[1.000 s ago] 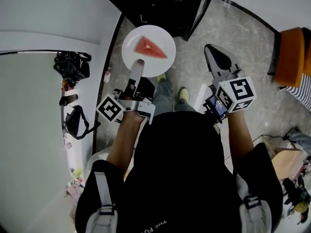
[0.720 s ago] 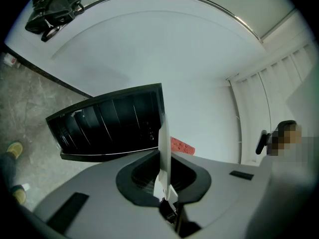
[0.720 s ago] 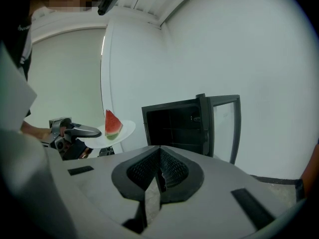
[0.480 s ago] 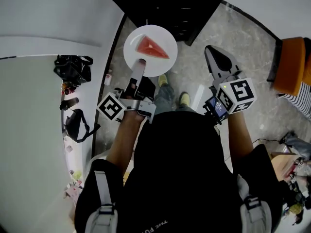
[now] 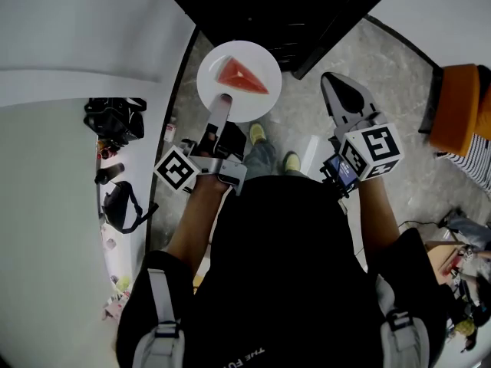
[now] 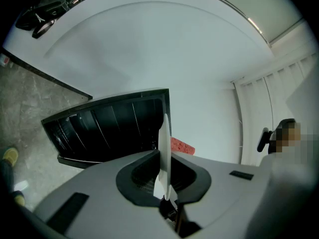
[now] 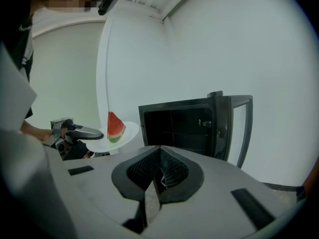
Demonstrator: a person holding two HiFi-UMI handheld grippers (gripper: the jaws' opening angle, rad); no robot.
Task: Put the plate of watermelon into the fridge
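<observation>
The watermelon (image 5: pixel 240 76) sits in the middle of the plate (image 5: pixel 257 104). In the head view its long axis runs left to right, with the sharp tip toward the right gripper (image 5: pixel 338 84). Only the right gripper view shows the green rind down on the plate and the tip up. The left gripper view shows the plate edge-on. The left gripper (image 5: pixel 222 100) pinches the plate's near rim, with the watermelon just beyond its fingertips, and holds it level before the open fridge (image 5: pixel 284 14). The right gripper's jaws are pressed together on nothing.

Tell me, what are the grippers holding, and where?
The left gripper is shut on the near rim of the white plate that carries the watermelon slice. The right gripper is shut and holds nothing.
</observation>
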